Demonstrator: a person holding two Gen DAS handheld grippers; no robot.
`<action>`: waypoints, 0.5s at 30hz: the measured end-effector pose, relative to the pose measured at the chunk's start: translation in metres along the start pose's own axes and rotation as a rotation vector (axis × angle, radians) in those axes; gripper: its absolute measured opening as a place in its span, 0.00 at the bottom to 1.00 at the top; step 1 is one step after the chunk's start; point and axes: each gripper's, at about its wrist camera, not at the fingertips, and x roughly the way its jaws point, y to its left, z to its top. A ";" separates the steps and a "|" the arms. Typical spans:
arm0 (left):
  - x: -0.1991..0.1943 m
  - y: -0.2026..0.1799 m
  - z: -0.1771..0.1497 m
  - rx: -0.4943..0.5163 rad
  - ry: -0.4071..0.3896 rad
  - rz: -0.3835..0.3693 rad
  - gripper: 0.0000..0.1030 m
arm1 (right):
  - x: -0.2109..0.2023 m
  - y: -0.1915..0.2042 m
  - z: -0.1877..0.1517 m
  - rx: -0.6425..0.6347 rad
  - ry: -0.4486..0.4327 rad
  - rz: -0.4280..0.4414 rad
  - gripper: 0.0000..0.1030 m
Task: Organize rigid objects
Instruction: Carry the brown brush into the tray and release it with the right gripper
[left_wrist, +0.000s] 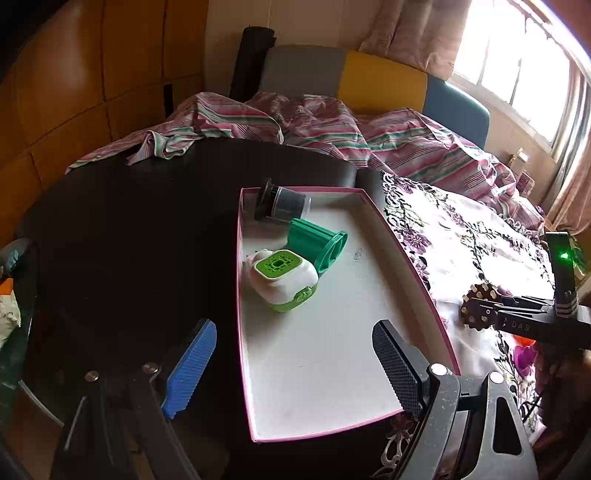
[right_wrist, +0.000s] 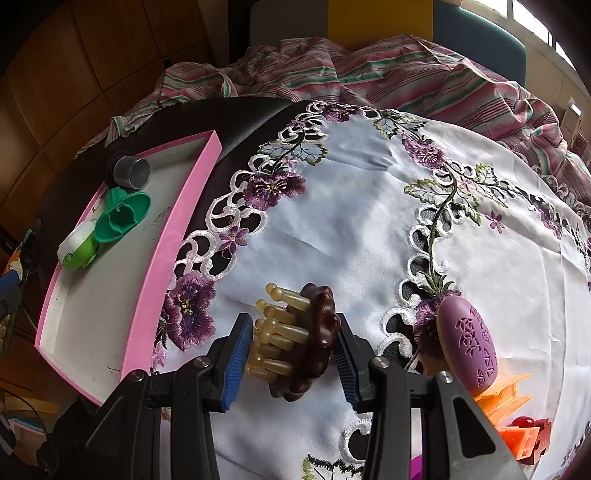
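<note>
My right claw (right_wrist: 291, 354) grips knobbed massager (right_wrist: 295, 339); pink tray (right_wrist: 173, 236) lies left of it; left claw (left_wrist: 295, 373) released, empty, over tray.

Striped bedding (left_wrist: 406, 144) behind embroidered tablecloth (right_wrist: 351, 229); window (left_wrist: 517, 55) bright.

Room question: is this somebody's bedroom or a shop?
Probably a bedroom at home: a rumpled striped sheet lies behind the table, curtains hang by a sunny window, and wooden cupboards line the wall.
</note>
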 end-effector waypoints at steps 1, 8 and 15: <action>0.000 0.000 -0.001 0.000 0.003 0.001 0.85 | 0.000 0.000 0.000 0.000 0.000 0.000 0.42; -0.001 0.007 -0.002 -0.014 0.013 -0.003 0.85 | 0.000 0.000 -0.001 0.011 -0.004 -0.005 0.42; 0.000 0.014 -0.005 -0.028 0.023 -0.010 0.85 | -0.002 0.003 0.000 0.028 -0.004 -0.031 0.42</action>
